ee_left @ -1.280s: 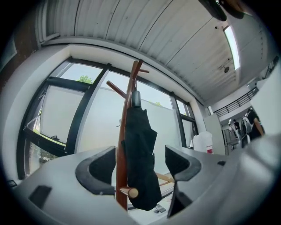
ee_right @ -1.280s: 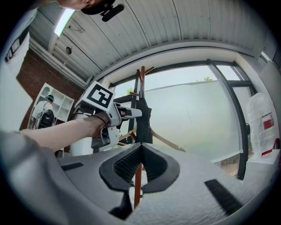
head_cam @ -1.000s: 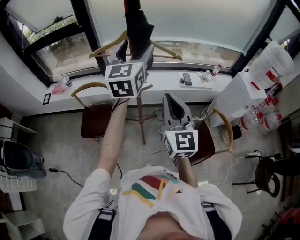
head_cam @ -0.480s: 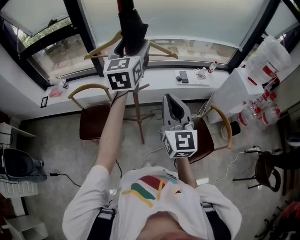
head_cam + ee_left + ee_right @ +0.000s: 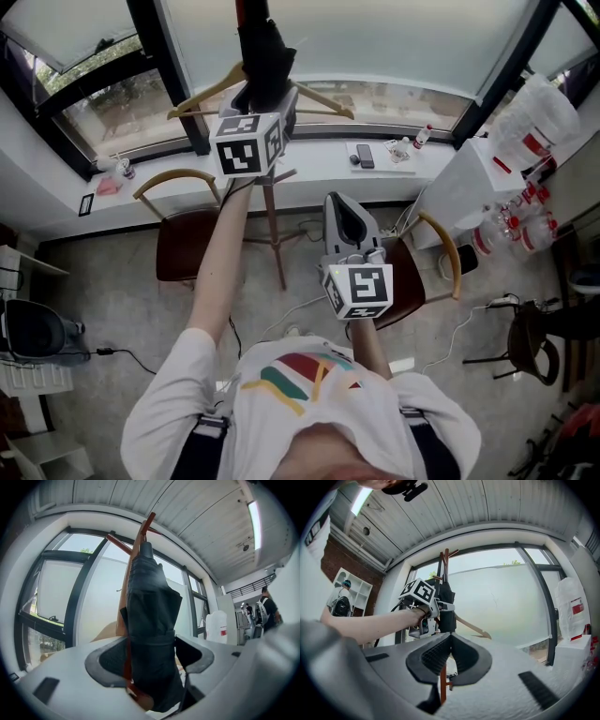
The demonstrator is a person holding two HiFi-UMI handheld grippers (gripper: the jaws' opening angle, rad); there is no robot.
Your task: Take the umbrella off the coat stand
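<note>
A black folded umbrella (image 5: pixel 262 52) hangs high on the wooden coat stand (image 5: pixel 275 234) in front of the window. My left gripper (image 5: pixel 267 103) is raised to it, and its jaws are shut on the umbrella's lower part (image 5: pixel 150 616). The stand's red-brown pegs (image 5: pixel 140 531) stick out above the umbrella. My right gripper (image 5: pixel 349 217) is held lower, nearer the body and apart from the stand, with its jaws shut and nothing in them. In the right gripper view the left gripper (image 5: pixel 440 609) and the umbrella (image 5: pixel 446 592) show ahead, with the stand's pole (image 5: pixel 442 686) behind the right gripper (image 5: pixel 450 641).
A wooden hanger (image 5: pixel 323 94) hangs on the stand beside the umbrella. Two chairs (image 5: pixel 183 239) (image 5: pixel 422 272) flank the stand's base. The windowsill (image 5: pixel 319 159) carries a phone (image 5: pixel 362 155) and small bottles. White bags (image 5: pixel 548 122) sit at the right. Cables lie on the floor.
The left gripper stays closed on the umbrella and has risen slightly. The right gripper has barely moved.
</note>
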